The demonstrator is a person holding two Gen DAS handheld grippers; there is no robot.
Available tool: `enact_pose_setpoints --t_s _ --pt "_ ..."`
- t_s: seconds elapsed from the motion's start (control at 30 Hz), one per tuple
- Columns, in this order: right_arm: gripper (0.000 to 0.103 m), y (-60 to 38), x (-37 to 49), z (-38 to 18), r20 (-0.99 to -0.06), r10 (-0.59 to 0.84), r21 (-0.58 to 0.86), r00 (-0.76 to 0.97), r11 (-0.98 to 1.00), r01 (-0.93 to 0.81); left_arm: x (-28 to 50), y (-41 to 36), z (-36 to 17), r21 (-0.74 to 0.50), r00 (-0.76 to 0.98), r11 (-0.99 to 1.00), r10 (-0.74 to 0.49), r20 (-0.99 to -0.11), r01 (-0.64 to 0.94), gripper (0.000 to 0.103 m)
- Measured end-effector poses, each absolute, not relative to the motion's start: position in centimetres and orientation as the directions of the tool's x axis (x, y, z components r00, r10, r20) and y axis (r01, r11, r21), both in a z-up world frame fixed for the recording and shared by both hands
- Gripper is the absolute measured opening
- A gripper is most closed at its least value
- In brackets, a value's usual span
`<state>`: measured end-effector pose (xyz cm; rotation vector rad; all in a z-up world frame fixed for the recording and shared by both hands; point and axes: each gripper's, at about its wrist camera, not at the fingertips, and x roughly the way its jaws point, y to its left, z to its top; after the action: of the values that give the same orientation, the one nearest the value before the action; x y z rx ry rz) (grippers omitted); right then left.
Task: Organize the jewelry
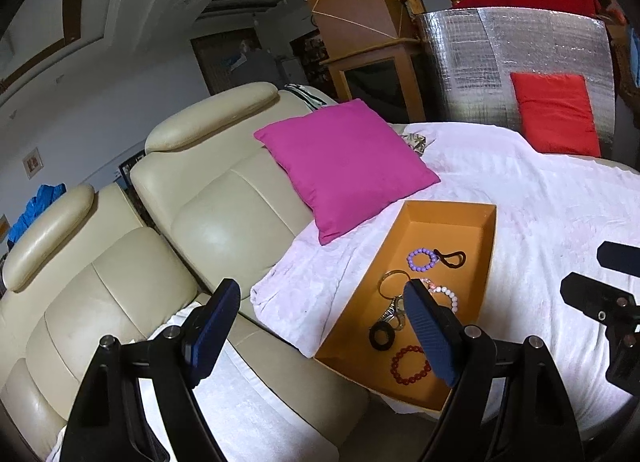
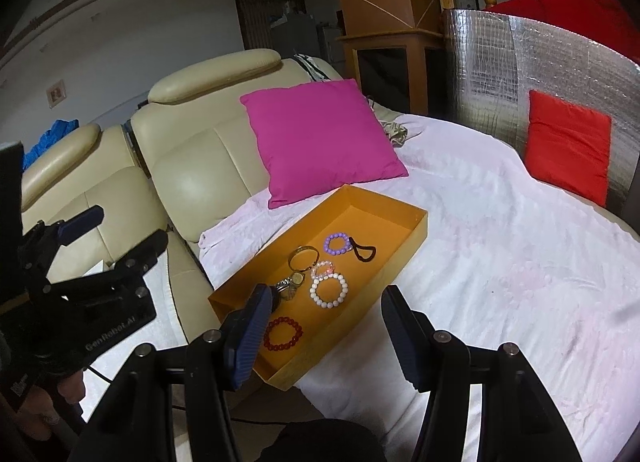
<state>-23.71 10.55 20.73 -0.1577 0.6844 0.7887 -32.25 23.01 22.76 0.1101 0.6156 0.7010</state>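
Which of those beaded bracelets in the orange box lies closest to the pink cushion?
The purple beaded bracelet. It lies at the far end of the group, beside the black hair tie; the white one and red one lie nearer the grippers.

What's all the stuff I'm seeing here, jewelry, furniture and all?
Orange cardboard tray: one, on the white blanket.
Purple bead bracelet: one, far end of tray.
Black hair tie: one, beside the purple bracelet.
Gold bangle: one, mid tray.
White bead bracelet: one, mid tray.
Red bead bracelet: one, near end of tray.
White blanket: one, over the seat.
Magenta cushion: one, against the sofa back.
Red cushion: one, against silver foil panel.
Cream leather sofa: one, left.
Left gripper: black, blue pads, open, empty.
Right gripper: same, open, empty.
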Motion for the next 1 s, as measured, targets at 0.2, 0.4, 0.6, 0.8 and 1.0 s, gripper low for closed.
enact_pose_setpoints --t_s 0.2,0.4,0.6,0.8,1.0 --pt "0.061 11.0 -23.8 20.5 -0.628 0.599 0.124 0.497 0.708 -0.695 -32.4 23.4 22.4 0.290 0.588 0.762 0.636 -0.500 -0.579 0.084" --pt "0.061 11.6 -24.1 20.1 -0.635 0.598 0.124 0.489 0.704 -0.699 -32.4 23.6 22.2 0.287 0.588 0.767 0.630 -0.507 -0.574 0.084" --pt "0.061 11.9 -24.2 19.7 -0.639 0.591 0.110 0.492 0.704 -0.702 -32.5 23.9 22.0 0.291 0.583 0.764 0.633 -0.510 -0.576 0.084" --pt "0.061 12.0 -24.1 19.6 -0.637 0.595 0.120 0.490 0.705 -0.699 -32.4 24.0 21.7 0.296 0.578 0.764 0.633 -0.515 -0.574 0.084" --pt "0.061 12.1 -24.0 19.6 -0.636 0.597 0.122 0.490 0.704 -0.699 -32.4 24.2 21.6 0.297 0.577 0.764 0.633 -0.517 -0.573 0.084"
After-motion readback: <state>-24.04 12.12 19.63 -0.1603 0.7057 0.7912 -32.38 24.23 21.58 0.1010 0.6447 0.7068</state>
